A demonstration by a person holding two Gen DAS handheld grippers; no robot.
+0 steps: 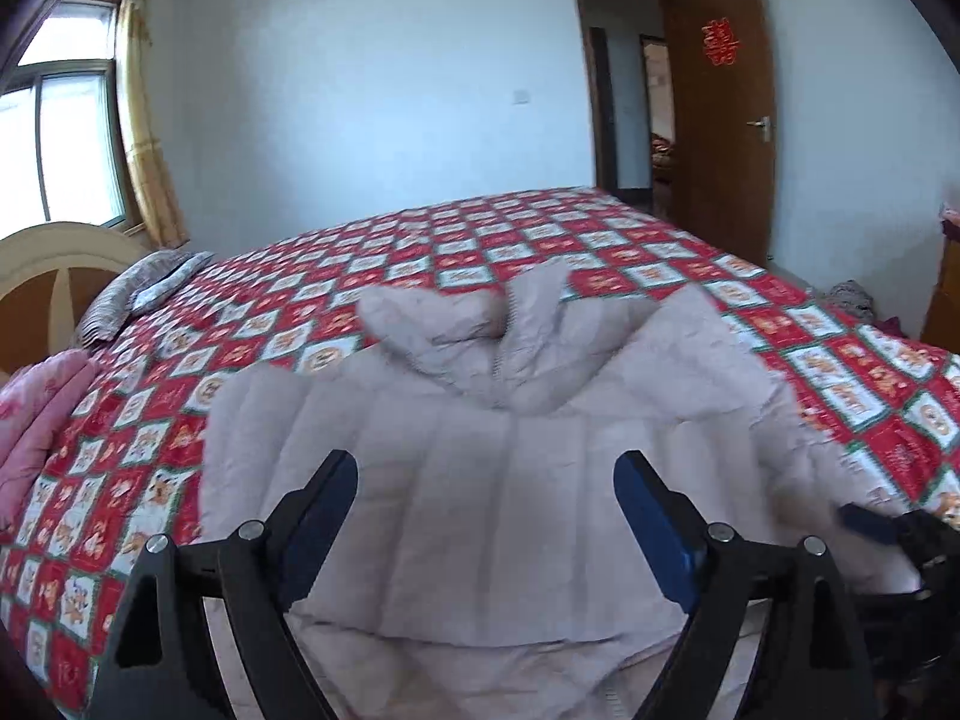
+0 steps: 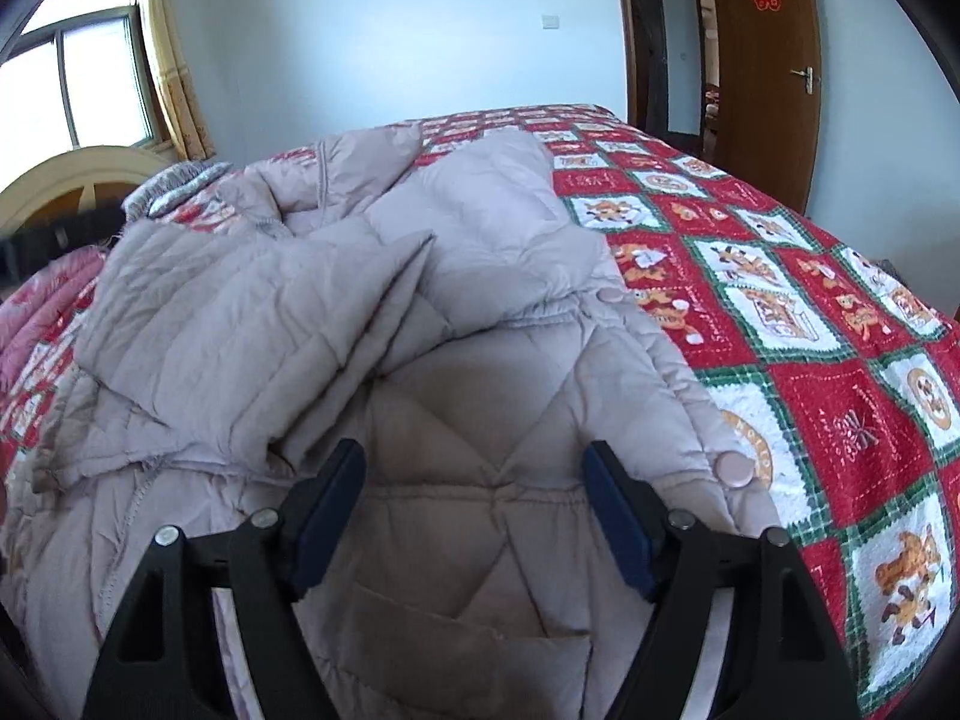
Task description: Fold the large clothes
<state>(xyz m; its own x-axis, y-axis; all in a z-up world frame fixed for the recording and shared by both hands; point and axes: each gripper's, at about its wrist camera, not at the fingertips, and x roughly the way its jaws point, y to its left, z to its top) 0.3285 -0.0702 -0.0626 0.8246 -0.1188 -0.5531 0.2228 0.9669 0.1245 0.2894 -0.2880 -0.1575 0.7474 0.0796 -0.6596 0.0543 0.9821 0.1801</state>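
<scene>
A large pale pink-grey quilted down jacket (image 1: 492, 480) lies spread on the bed, hood bunched at its far end. My left gripper (image 1: 486, 480) is open, jaws wide apart above the jacket's body. In the right wrist view the jacket (image 2: 336, 312) has a sleeve folded across its middle and snap buttons along its right edge. My right gripper (image 2: 474, 474) is open over the jacket's lower quilted panel. The right gripper's tip (image 1: 870, 525) shows at the left view's right edge.
The bed has a red, white and green checkered cover (image 1: 840, 372) (image 2: 810, 330). A striped pillow (image 1: 138, 288) and pink quilt (image 1: 36, 420) lie by the headboard (image 1: 54, 264) at left. A brown door (image 1: 720, 132) stands open behind the bed.
</scene>
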